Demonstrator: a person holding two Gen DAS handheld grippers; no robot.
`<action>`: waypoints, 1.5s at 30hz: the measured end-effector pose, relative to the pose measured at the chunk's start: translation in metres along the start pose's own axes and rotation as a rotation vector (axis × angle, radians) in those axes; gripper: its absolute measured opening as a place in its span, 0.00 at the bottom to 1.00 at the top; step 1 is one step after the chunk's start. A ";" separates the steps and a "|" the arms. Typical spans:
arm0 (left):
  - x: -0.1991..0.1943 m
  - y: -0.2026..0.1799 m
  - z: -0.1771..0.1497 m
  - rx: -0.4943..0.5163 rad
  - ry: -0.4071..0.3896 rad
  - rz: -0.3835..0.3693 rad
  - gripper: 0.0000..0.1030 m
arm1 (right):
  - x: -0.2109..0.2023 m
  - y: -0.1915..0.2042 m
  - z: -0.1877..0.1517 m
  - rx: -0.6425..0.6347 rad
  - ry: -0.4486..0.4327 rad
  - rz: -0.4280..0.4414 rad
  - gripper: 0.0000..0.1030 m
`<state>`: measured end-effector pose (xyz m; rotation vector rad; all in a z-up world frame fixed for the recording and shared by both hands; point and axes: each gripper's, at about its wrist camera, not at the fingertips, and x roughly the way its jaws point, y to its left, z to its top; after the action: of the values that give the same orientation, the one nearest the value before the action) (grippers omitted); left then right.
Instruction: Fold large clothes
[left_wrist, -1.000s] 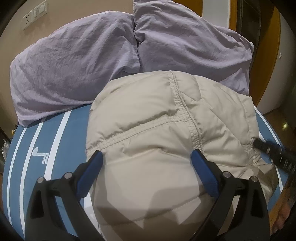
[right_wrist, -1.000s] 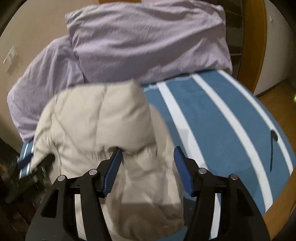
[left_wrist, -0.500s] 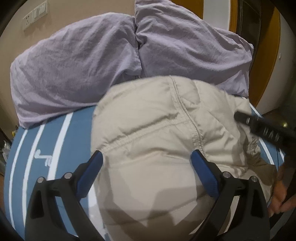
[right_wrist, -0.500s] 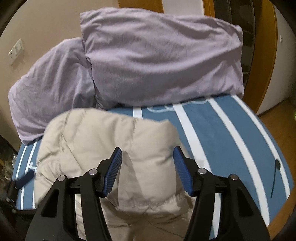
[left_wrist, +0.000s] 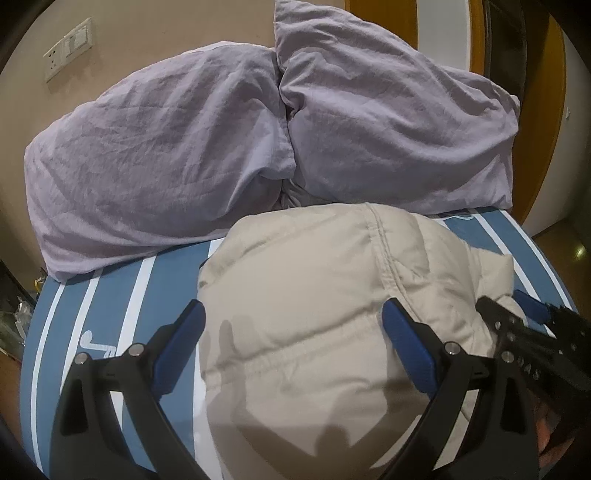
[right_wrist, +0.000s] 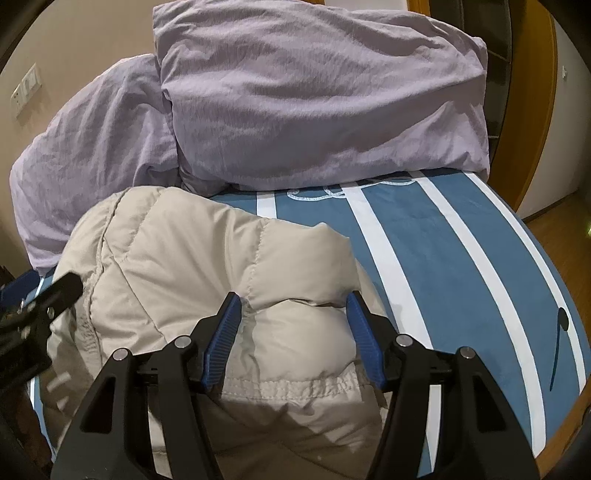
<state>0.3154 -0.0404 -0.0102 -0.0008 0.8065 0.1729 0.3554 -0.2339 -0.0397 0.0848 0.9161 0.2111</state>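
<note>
Left wrist view
Jacket: beige padded jacket lies bunched on the bed, its far edge touching the pillows at the head end.
Bed cover: blue with white stripes, bare toward the left edge.
Pillows: two lilac pillows side by side along the head end, against the wall.
Left gripper: the left gripper hovers over the jacket, jaws spread wide, blue pads clear of the fabric, nothing clamped.
Right gripper: the right gripper enters from the right edge of the bed, tips at the jacket's right side.
Wall: socket plate upper left.

Right wrist view
Jacket: jacket occupies the left half of the bed; a stitched hem band lies nearest the camera.
Right gripper: the right gripper stands about half open, a puffed fold between the pads; contact cannot be confirmed.
Left gripper: the left gripper shows at the left, over the jacket's edge.
Pillows: pillows stacked at the head end.
</note>
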 end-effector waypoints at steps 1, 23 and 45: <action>0.003 -0.001 0.001 -0.001 0.002 0.003 0.94 | 0.002 0.000 -0.001 -0.001 0.001 0.001 0.59; 0.043 0.000 -0.019 -0.038 0.021 0.001 0.98 | -0.002 -0.008 0.011 0.023 -0.002 0.010 0.65; 0.046 -0.005 -0.020 -0.029 0.012 0.006 0.98 | 0.032 0.000 0.017 -0.048 -0.033 0.013 0.53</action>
<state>0.3327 -0.0391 -0.0578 -0.0273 0.8163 0.1903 0.3878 -0.2262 -0.0542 0.0492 0.8774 0.2431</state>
